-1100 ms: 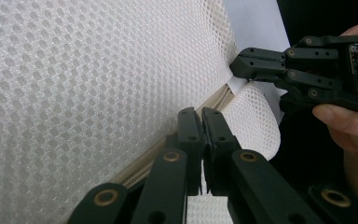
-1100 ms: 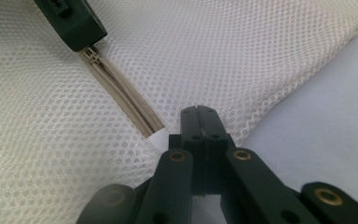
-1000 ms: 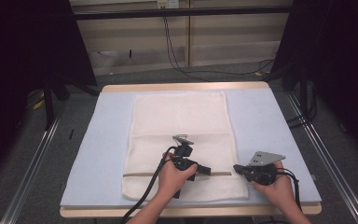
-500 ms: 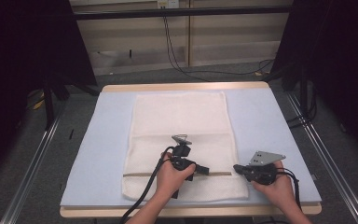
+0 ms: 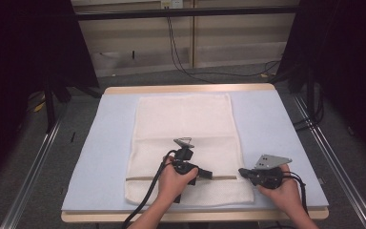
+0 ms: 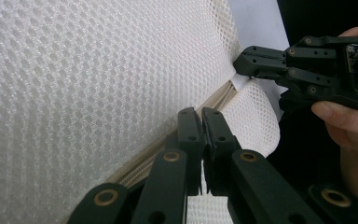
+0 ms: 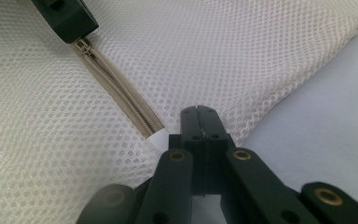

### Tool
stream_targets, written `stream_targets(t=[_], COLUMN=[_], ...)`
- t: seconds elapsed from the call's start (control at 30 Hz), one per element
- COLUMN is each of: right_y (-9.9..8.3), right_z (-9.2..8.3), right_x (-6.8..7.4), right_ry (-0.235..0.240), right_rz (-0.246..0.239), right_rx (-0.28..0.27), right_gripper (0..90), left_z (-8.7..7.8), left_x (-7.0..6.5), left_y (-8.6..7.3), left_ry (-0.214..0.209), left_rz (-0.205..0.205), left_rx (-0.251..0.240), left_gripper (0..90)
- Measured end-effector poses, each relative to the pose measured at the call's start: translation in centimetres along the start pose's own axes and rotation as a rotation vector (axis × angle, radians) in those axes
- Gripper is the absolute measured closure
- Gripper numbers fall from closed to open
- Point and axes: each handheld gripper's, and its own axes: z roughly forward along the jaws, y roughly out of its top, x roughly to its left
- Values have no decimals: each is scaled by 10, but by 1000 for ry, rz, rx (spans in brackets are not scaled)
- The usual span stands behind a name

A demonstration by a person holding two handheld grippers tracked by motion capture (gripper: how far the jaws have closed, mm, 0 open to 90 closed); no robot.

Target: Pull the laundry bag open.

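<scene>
Nearest the person, along the front edge of the table (image 5: 100,143), a white mesh bag (image 5: 186,124) lay flat on the pale blue cover, its beige zipper (image 5: 138,178) running across its near end. The left hand-held gripper (image 5: 208,173) lay on that zipper line with its jaws fully closed; in the right gripper view its tips sat on the zipper pull (image 7: 83,46), though whether they pinched it could not be told. The right hand-held gripper (image 5: 242,171) had its jaws pressed together on the mesh at the right end of the zipper, just beside the bag's right edge. Farther off, the rest of the bag stretched smooth toward the table's back edge.
</scene>
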Motion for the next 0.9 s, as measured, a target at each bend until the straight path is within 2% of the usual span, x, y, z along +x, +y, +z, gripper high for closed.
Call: stream_targets(t=[0.03, 0.1, 0.2, 0.23, 0.3, 0.33, 0.37, 0.43, 0.47, 0.63, 0.7, 0.9], right_y=[0, 0, 0, 0, 0, 0, 0, 0, 0, 0, 0, 0], right_z=[0, 0, 0, 0, 0, 0, 0, 0, 0, 0, 0, 0], right_x=[0, 0, 0, 0, 0, 0, 0, 0, 0, 0, 0, 0], right_ry=[1, -2, -1, 2, -1, -1, -1, 0, 0, 3, 3, 1], right_rz=[0, -1, 0, 0, 0, 0, -1, -1, 0, 3, 3, 1], right_rx=[-1, 0, 0, -1, 0, 0, 0, 0, 0, 1, 1, 1], right_gripper=[900, 900, 900, 900, 900, 900, 900, 900, 900, 900, 900, 900], left_z=[0, 0, -3, -3, -4, -5, -6, -8, -8, -11, -11, -13], left_x=[0, 0, 2, 2, 3, 5, 5, 5, 5, 6, 5, 5], left_y=[0, 0, 0, 0, 0, 0, -1, -1, -1, -2, -2, -1], left_ry=[7, -10, 2, -13, 5, -1, -14, 5, -6, -11, -9, -15], left_rz=[1, -7, 5, -9, -6, 3, -10, 5, -5, 1, -10, 6], left_rx=[-4, -6, 2, -1, -4, 1, 2, 0, 1, -5, -11, -2], left_gripper=[874, 874, 874, 874, 874, 874, 874, 874, 875, 874, 874, 874])
